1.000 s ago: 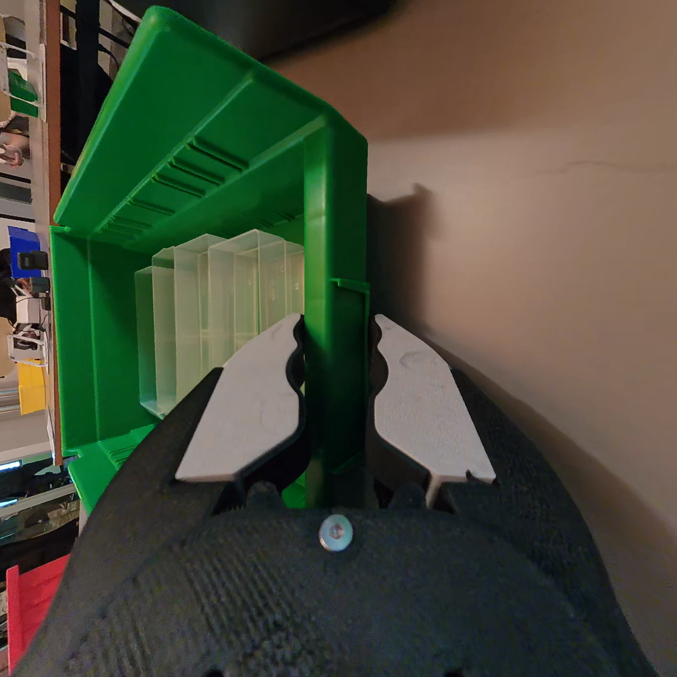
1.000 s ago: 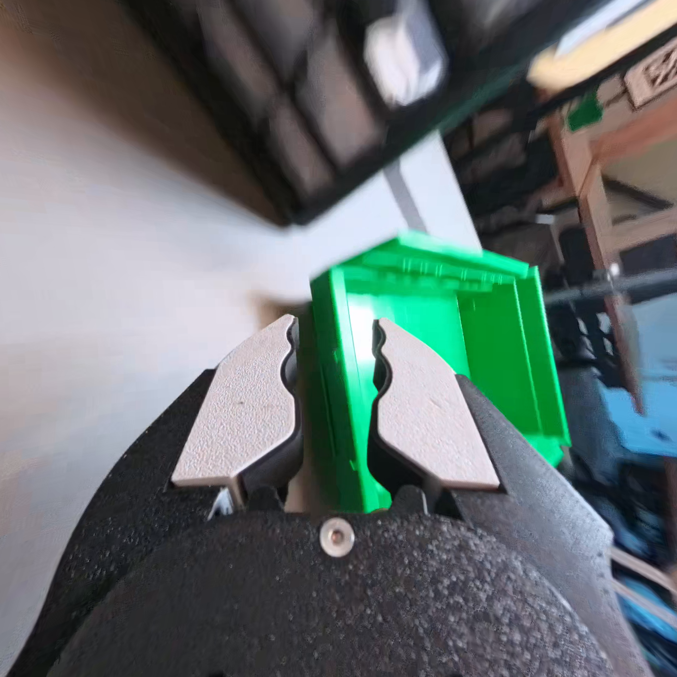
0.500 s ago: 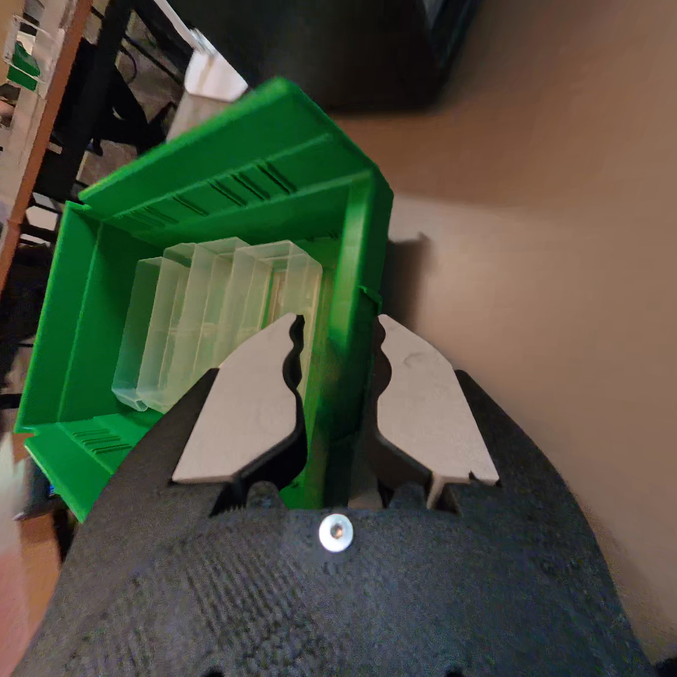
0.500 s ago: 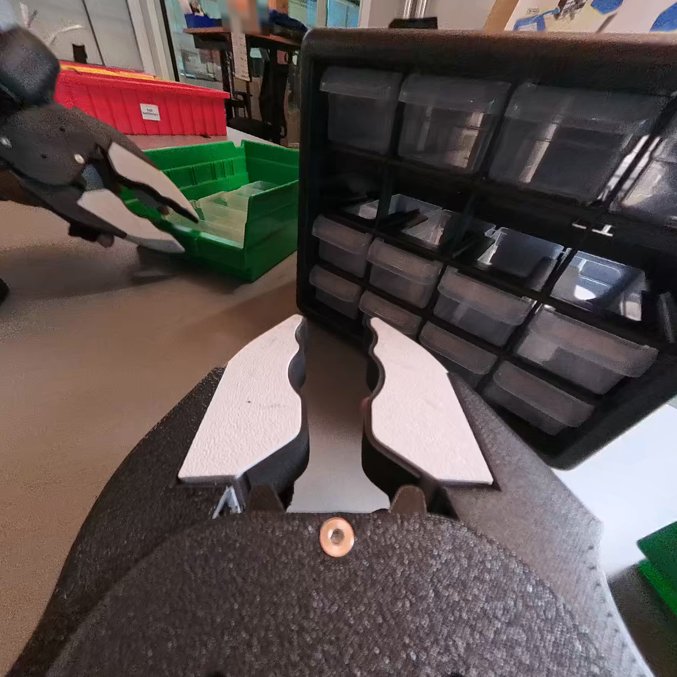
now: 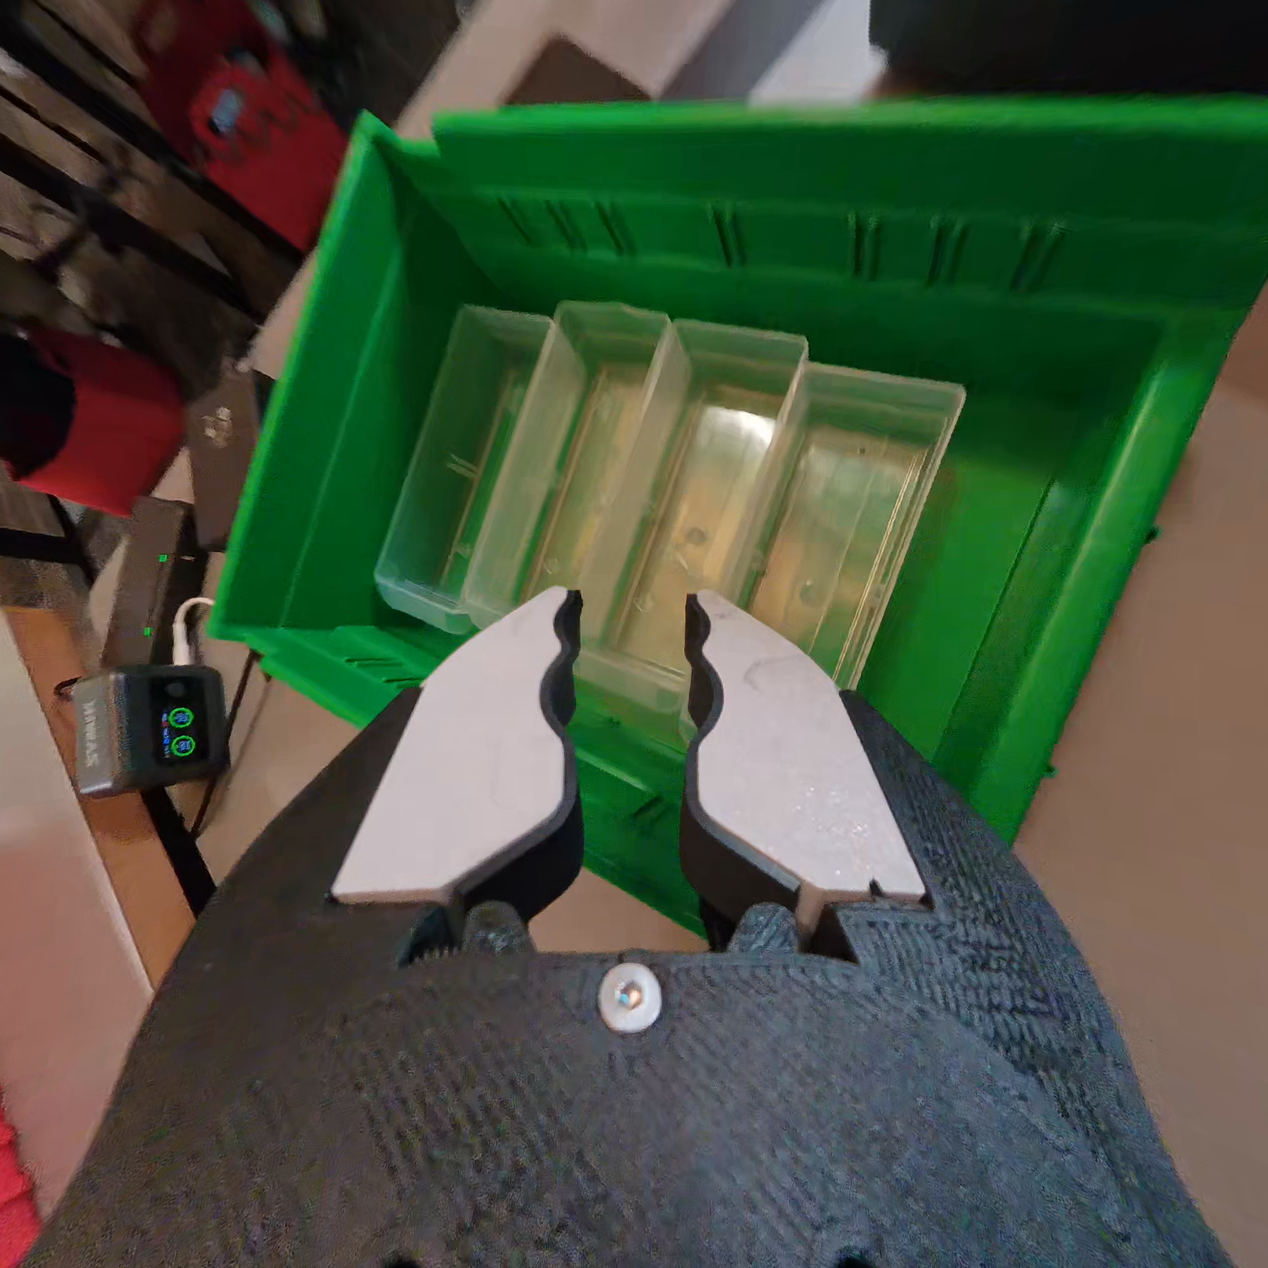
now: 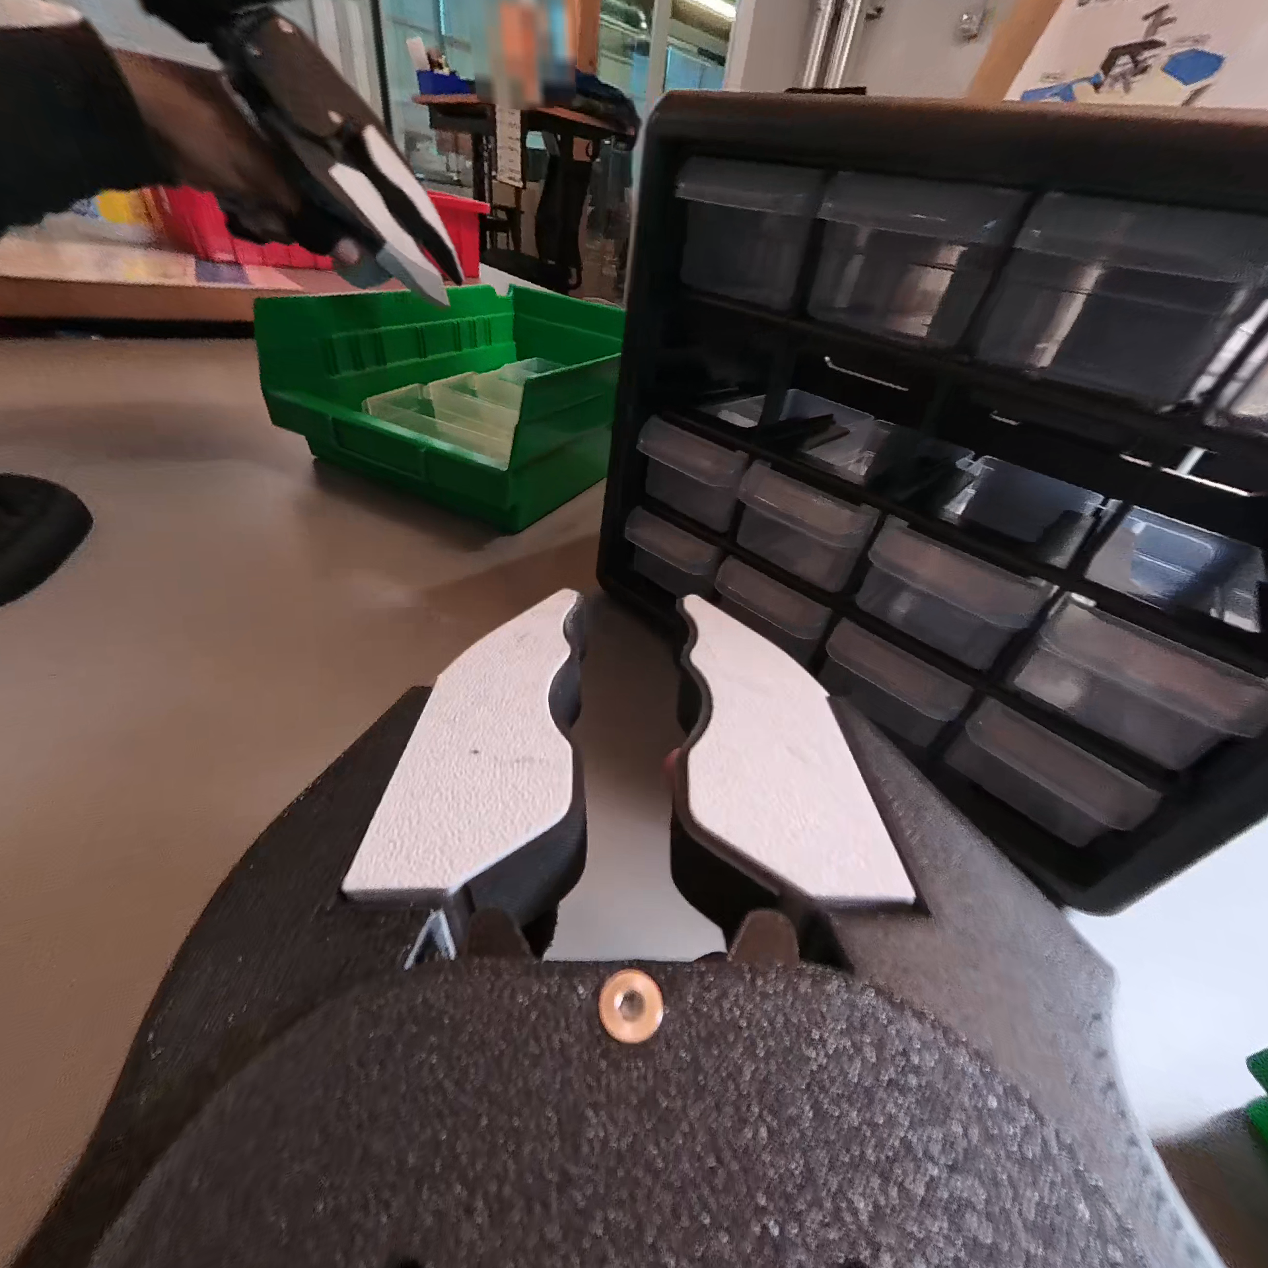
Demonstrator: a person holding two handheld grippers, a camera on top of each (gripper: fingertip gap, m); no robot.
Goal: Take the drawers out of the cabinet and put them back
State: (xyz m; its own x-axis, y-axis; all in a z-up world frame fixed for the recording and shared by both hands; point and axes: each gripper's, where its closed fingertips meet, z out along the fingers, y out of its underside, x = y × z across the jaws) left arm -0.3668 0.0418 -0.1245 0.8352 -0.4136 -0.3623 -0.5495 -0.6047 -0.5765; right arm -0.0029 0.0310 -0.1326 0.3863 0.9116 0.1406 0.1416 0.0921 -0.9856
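A green bin sits on the table left of the black cabinet. Several clear drawers lie side by side in the bin. My left gripper is open and empty, hovering above the bin's near wall and looking down into it. In the right wrist view it hangs over the bin and its drawers. My right gripper is open and empty, low over the table by the cabinet's lower left corner. The cabinet holds clear drawers; slots in its second row stand open.
A small black device with a lit display hangs at the table's left edge. Red bins stand on a table behind. A black object lies at the left edge. Brown tabletop spreads in front of bin and cabinet.
A second ago both grippers were shut on green bin walls. The right one let go first and swung to face the cabinet. The left one has now let go and risen above the bin.
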